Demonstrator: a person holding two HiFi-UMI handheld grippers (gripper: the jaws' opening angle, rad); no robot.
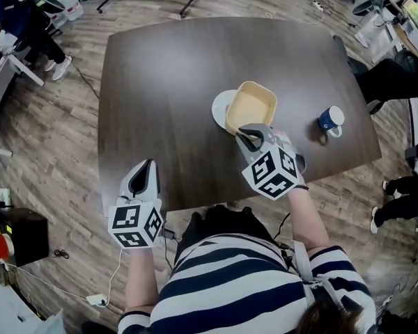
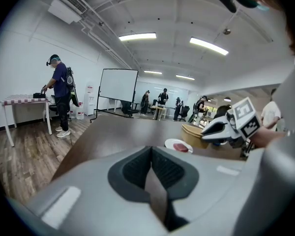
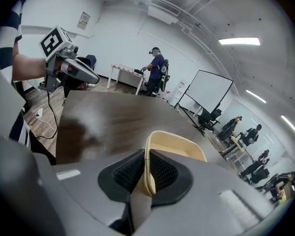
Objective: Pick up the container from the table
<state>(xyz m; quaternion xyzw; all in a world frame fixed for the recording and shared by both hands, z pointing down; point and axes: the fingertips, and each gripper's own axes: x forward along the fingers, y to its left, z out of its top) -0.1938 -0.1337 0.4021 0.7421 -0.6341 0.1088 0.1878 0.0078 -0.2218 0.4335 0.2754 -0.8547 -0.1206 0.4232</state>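
The cream square container is over the dark table, covering the right side of a white plate. My right gripper is shut on its near rim; in the right gripper view the thin cream wall stands pinched between the black pads. In the left gripper view the container shows beside the plate, which has something red on it. My left gripper hovers over the table's near left edge, its jaws shut with nothing between them.
A blue mug stands on the table to the right of the container. A person stands by a small table at the left, and a whiteboard is beyond the table's far end. Chairs and legs crowd the right side.
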